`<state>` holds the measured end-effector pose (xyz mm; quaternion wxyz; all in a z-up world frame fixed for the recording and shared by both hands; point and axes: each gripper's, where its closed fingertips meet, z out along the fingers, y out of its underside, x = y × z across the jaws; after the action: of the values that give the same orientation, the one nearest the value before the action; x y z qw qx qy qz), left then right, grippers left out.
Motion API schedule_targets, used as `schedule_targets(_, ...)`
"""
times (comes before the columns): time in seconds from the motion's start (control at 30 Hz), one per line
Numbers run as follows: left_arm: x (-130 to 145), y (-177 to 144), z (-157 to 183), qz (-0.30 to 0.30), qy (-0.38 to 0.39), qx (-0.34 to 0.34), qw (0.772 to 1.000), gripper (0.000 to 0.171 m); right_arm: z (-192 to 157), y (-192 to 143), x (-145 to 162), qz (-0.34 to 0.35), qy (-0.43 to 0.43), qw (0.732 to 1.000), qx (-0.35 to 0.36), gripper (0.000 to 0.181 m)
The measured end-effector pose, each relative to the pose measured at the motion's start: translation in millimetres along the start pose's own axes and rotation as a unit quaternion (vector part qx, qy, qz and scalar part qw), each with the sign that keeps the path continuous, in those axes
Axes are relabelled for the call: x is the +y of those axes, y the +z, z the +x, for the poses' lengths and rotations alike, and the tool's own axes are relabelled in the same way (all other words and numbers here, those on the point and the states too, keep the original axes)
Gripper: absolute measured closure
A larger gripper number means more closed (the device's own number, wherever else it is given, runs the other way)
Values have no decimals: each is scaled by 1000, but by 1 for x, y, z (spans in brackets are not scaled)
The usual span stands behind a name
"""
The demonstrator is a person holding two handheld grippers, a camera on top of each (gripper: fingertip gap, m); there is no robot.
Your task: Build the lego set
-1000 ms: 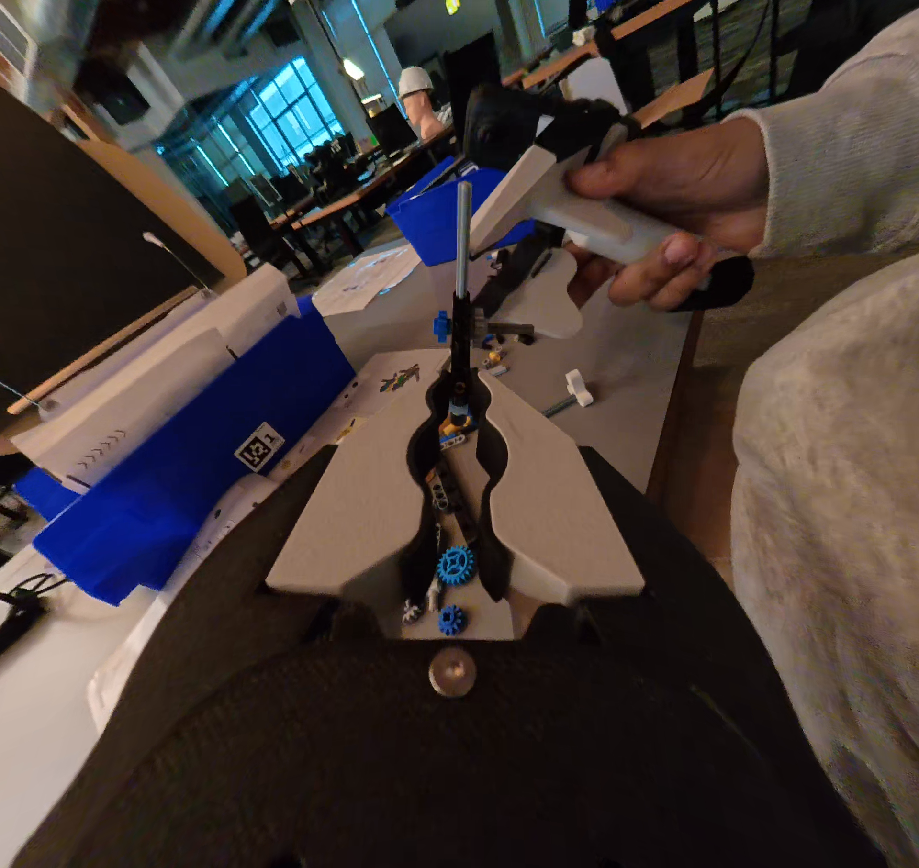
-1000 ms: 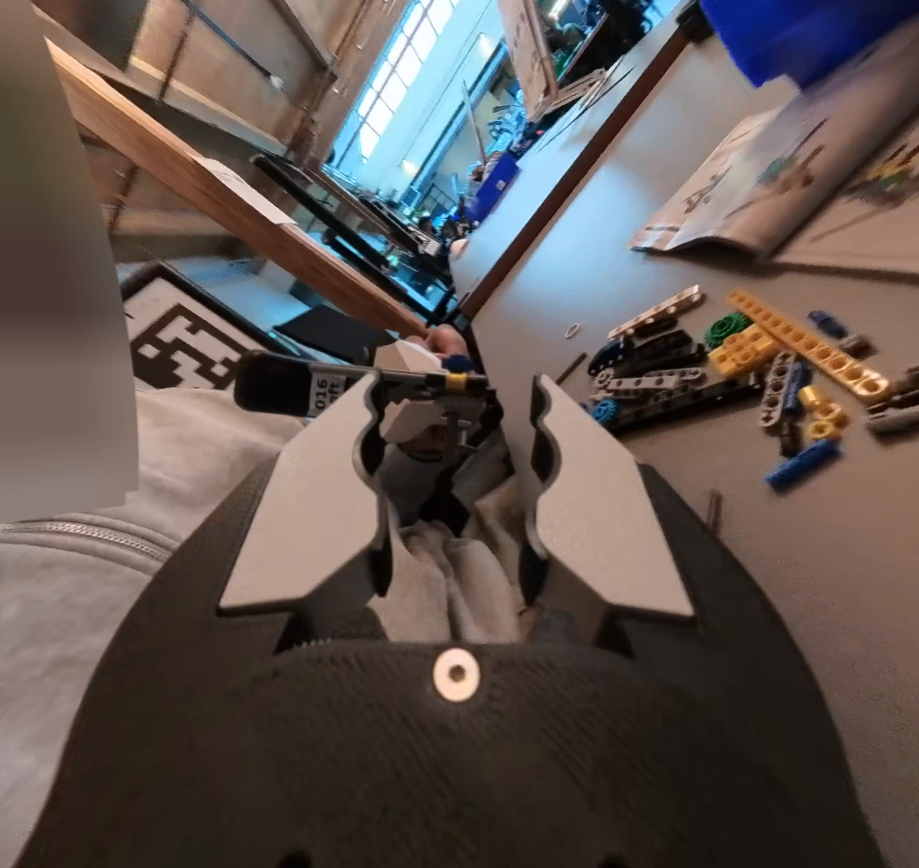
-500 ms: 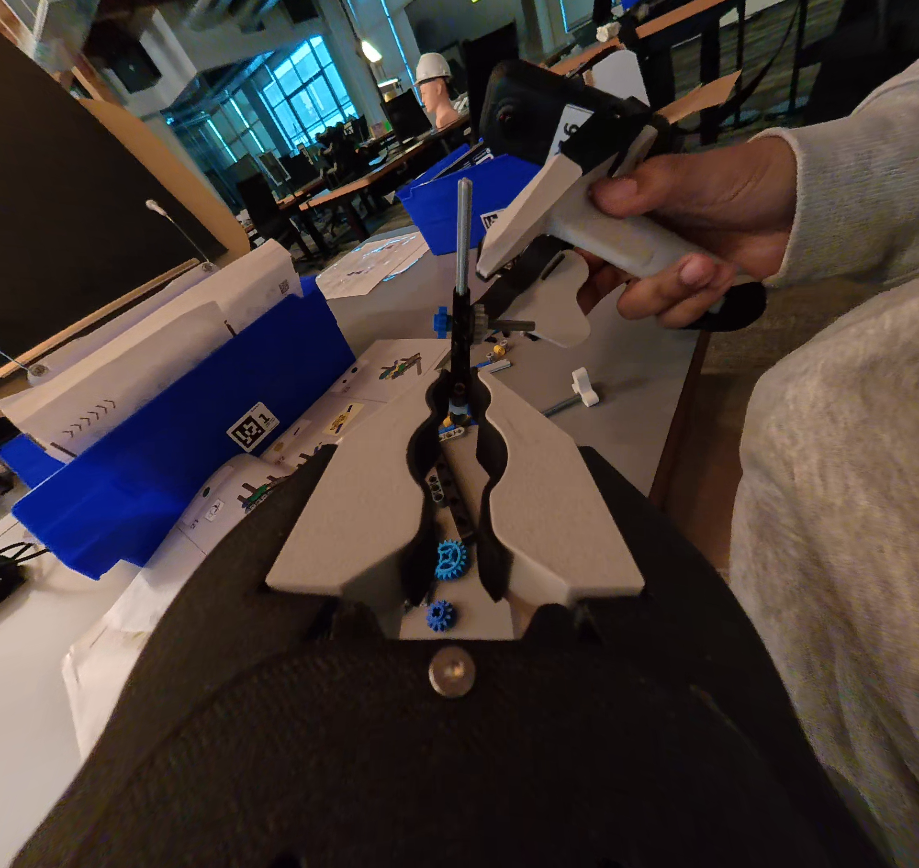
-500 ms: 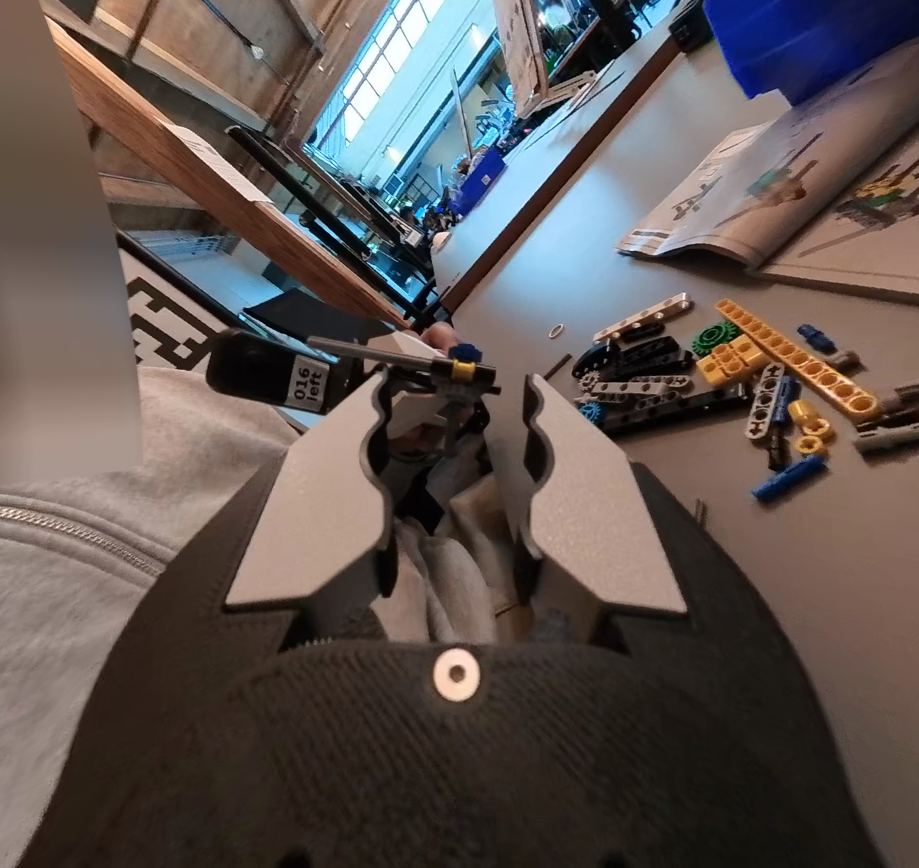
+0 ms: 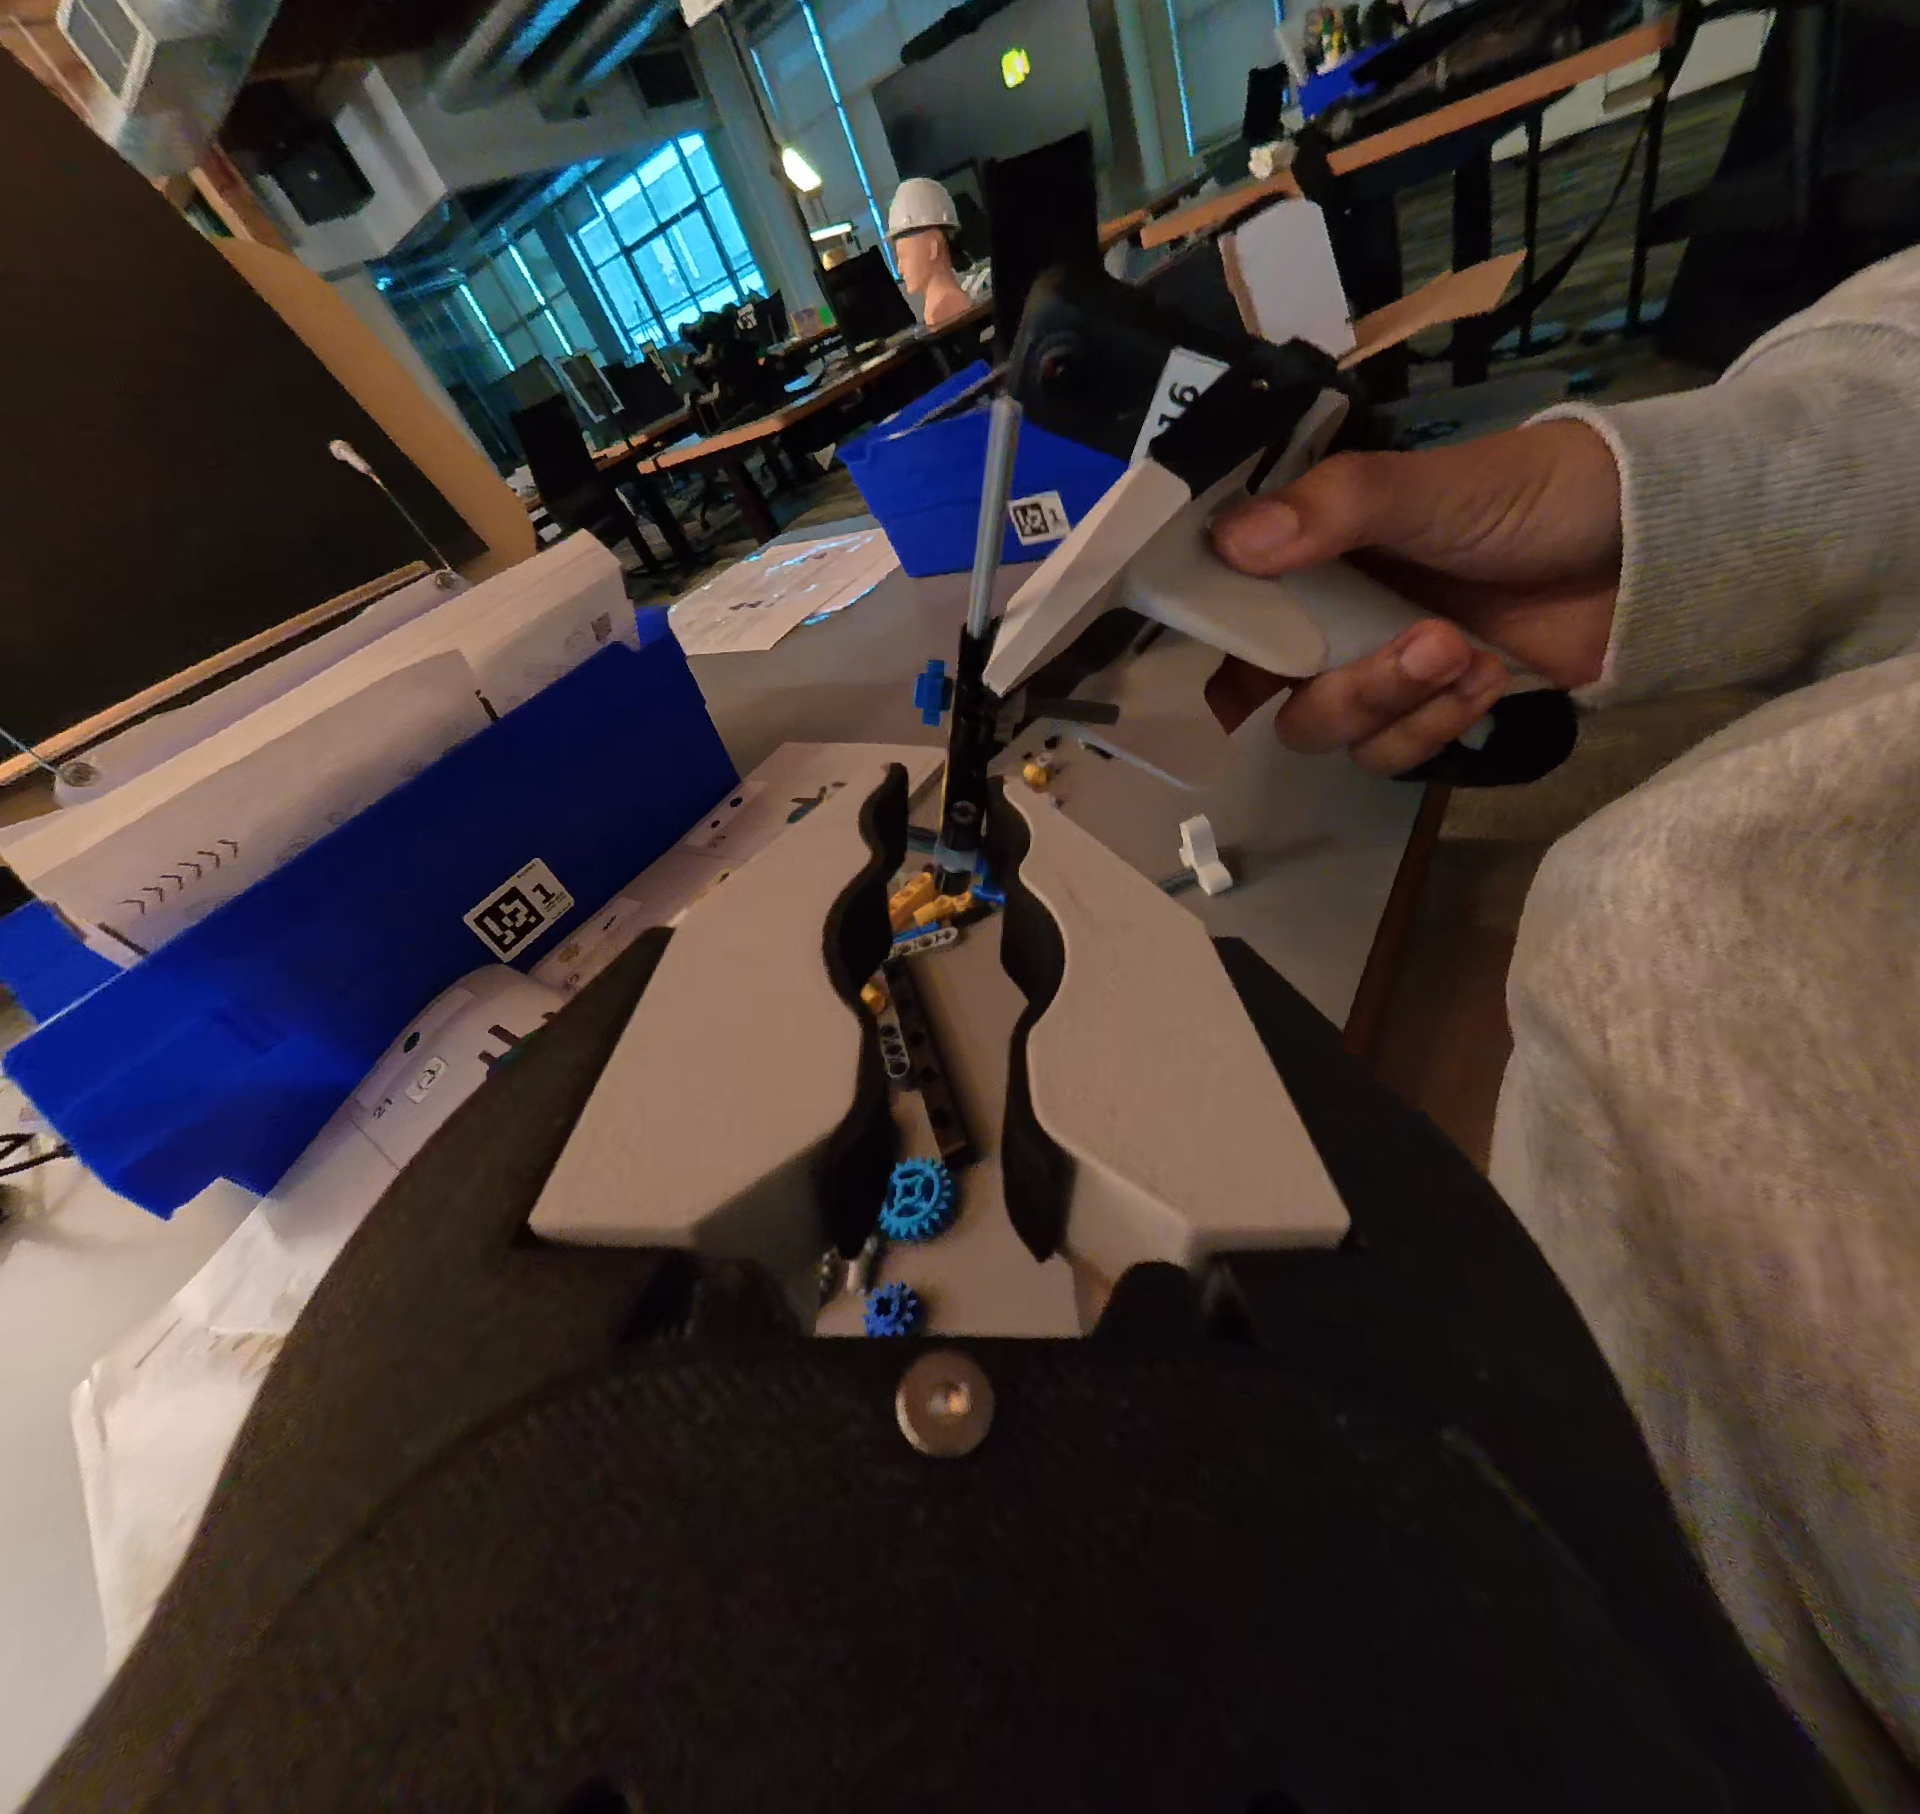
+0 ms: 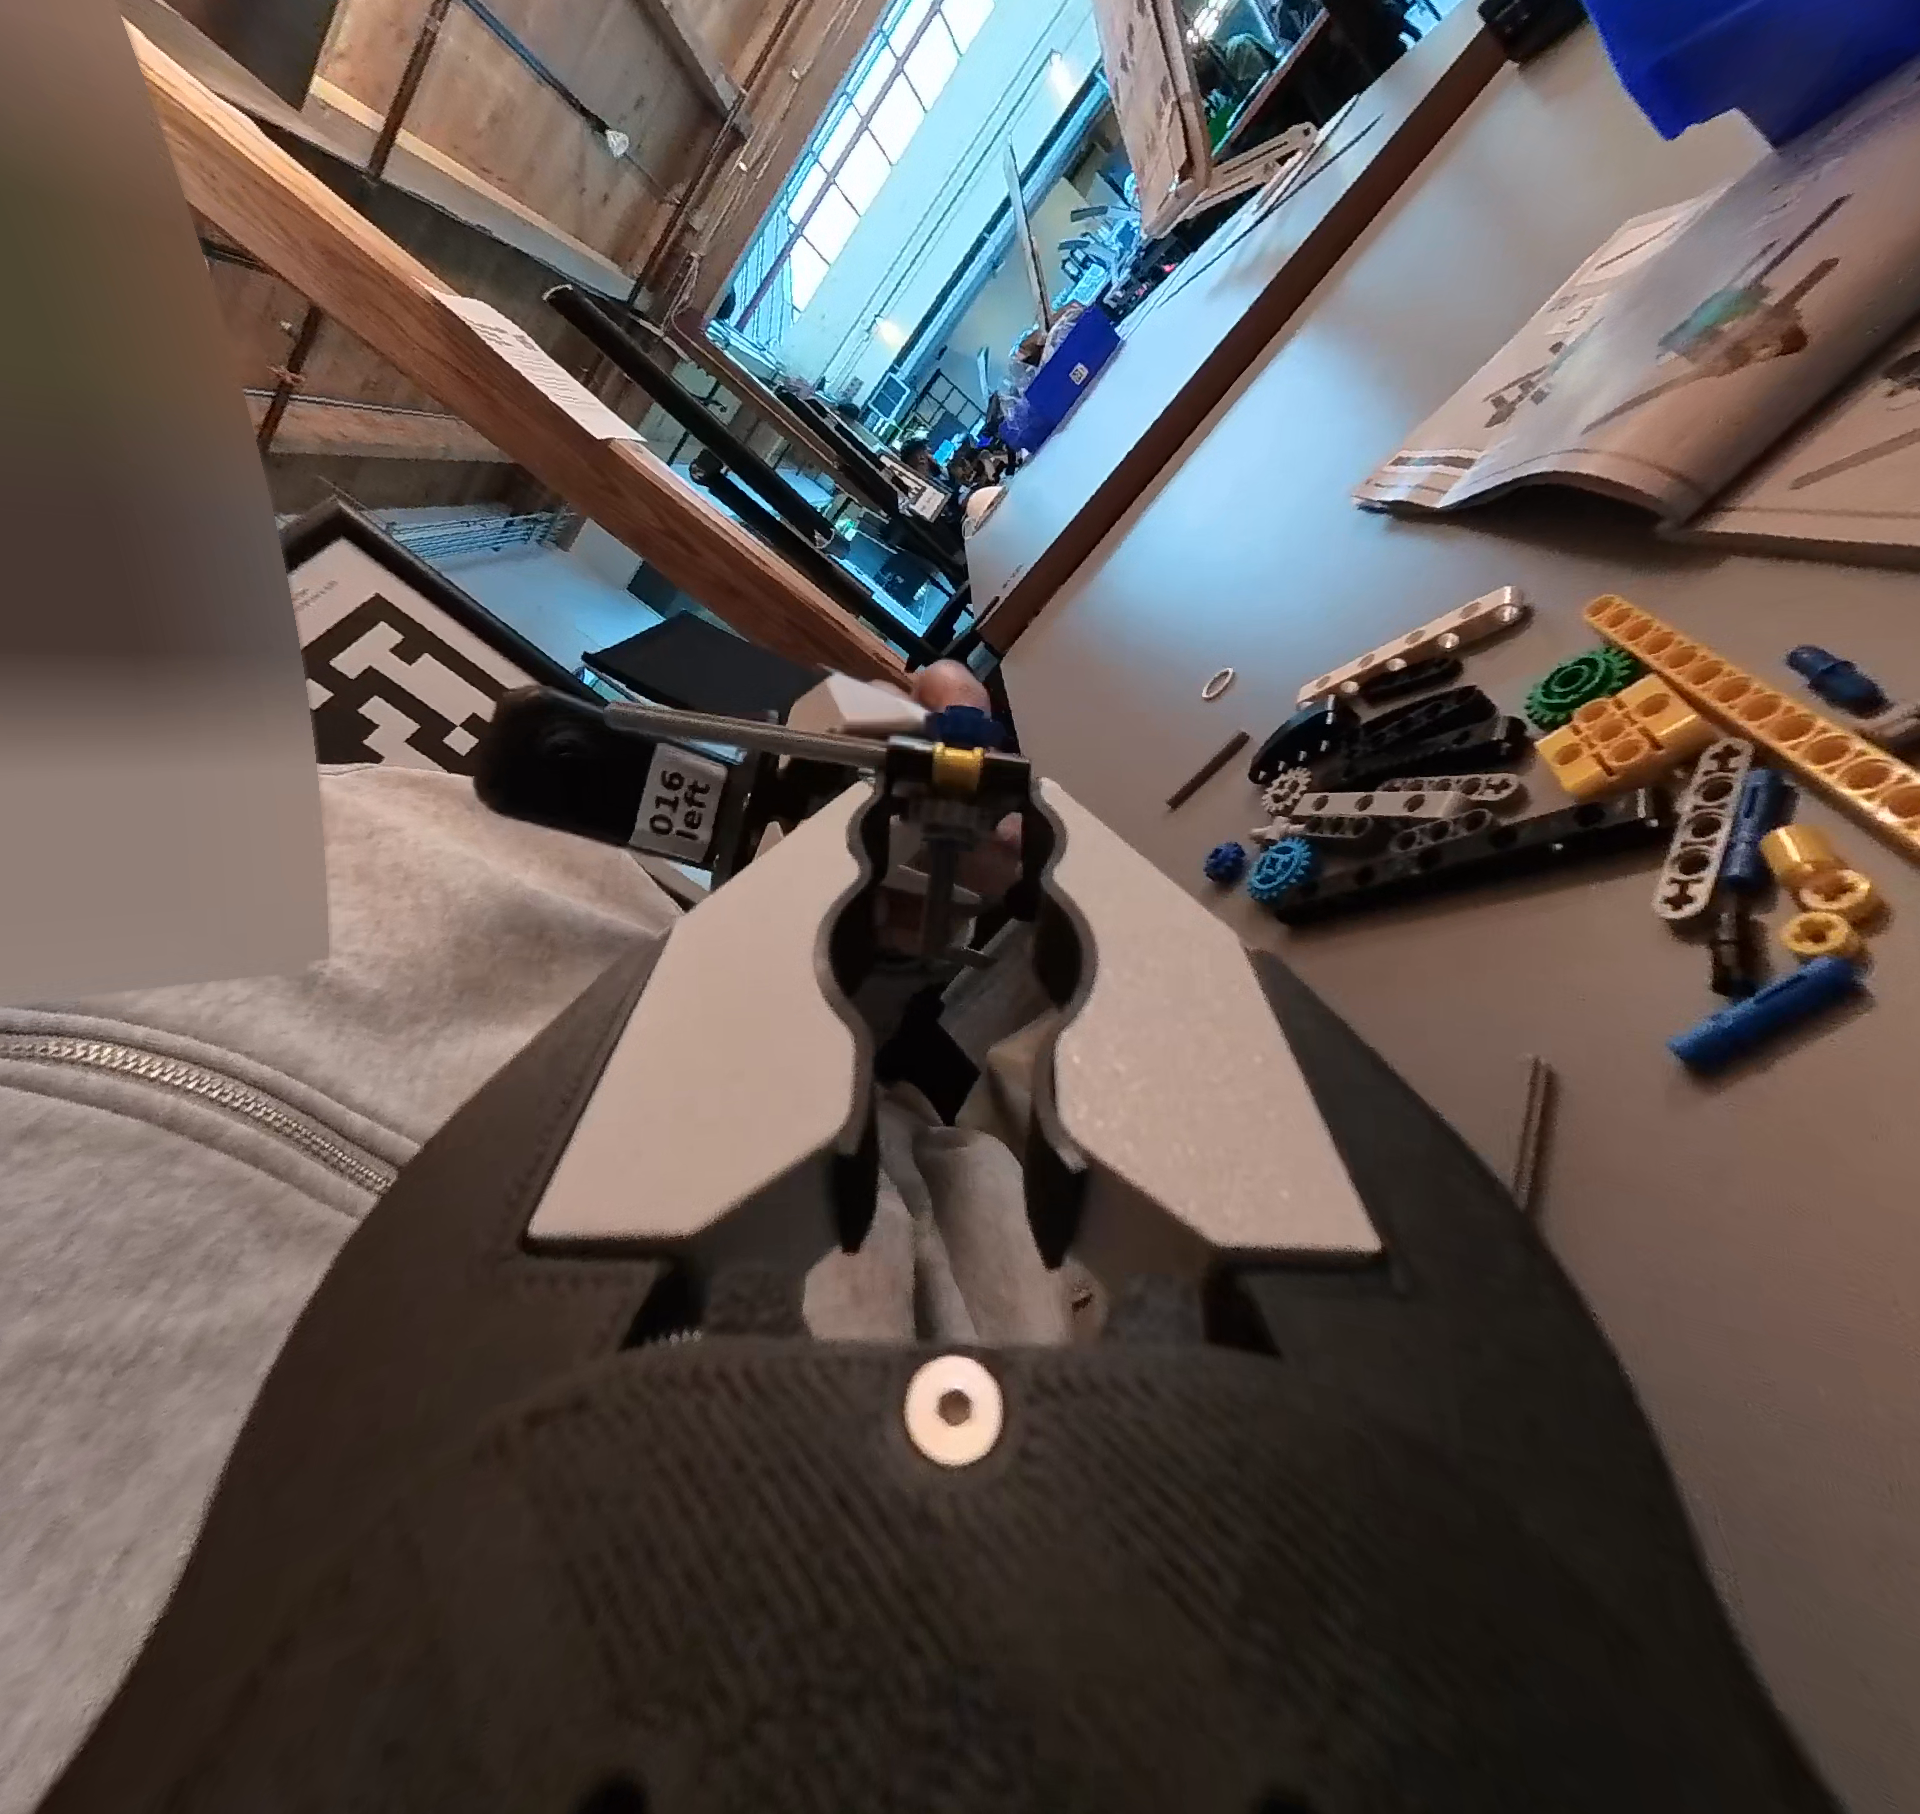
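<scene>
A small lego assembly (image 5: 964, 756), a black beam with a long grey axle and a blue pin, stands upright between my left gripper's (image 5: 948, 790) tips. The left jaws stand slightly apart with a gap beside the beam. My right gripper (image 5: 1023, 668), held in a hand, reaches in from the right onto the beam. In the right wrist view my right gripper (image 6: 951, 800) is shut on the assembly's (image 6: 956, 772) black end with its yellow bush. The left gripper's camera housing (image 6: 613, 777) shows behind it.
Loose lego pieces (image 6: 1558, 798) lie on the grey table (image 6: 1351, 1089) at right: a long yellow beam (image 6: 1766, 715), a green gear (image 6: 1579, 686), blue gears (image 6: 1283, 865). An open instruction booklet (image 6: 1662, 393) lies beyond. Blue bins (image 5: 364, 933) stand left. The table edge (image 5: 1392, 933) is at right.
My right gripper moved in and closed on the assembly. My left gripper's jaws have opened a little around the beam. The axle now tilts slightly right.
</scene>
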<state>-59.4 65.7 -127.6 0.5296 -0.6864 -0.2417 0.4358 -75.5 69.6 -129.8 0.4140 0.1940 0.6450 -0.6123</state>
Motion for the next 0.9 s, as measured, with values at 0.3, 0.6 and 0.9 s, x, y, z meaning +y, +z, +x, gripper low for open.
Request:
schedule_targets(0.3,-12,-4,-9,58,-363,123,922,119,-11,-12,-13,30,-57,998,-28,159)
schedule_targets(0.6,-9,7,15,41,-501,212,838,125,-15,-7,-7,16,-80,996,-34,158)
schedule_targets(0.9,-10,9,10,53,-526,216,821,148,-16,-7,-7,18,-63,997,-47,159)
